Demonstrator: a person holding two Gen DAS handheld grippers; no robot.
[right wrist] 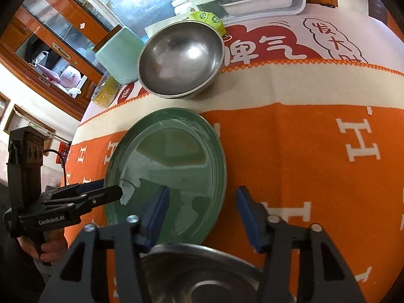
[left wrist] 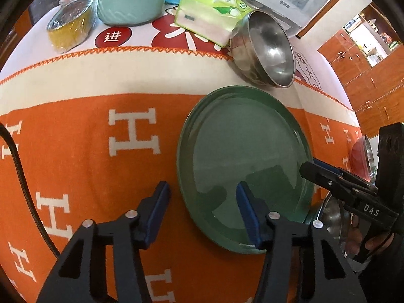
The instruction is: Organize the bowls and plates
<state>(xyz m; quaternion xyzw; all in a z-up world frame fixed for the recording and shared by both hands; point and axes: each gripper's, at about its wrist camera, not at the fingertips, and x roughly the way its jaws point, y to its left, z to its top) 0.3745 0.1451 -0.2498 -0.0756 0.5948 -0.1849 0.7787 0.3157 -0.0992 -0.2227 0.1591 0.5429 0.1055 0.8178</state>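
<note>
Orange cloth (left wrist: pixel 88 176) under both tilted-down tongs, left (left wrist: pixel 202 202) and right (right wrist: pixel 202 209), each spread astride green plate's (left wrist: pixel 242 151) opposite rims.

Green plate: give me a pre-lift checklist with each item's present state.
1. Left claw straddles the green plate rim: ok.
2. Right claw straddles the opposite rim: ok.
3. Pads pressing on the rim: not ok, gaps show on both.
4. Plate top bare: ok.
5. Steel bowl behind stands apart from the plate: ok.
6. Near steel dish clear of the plate's edge: cannot tell.
</note>
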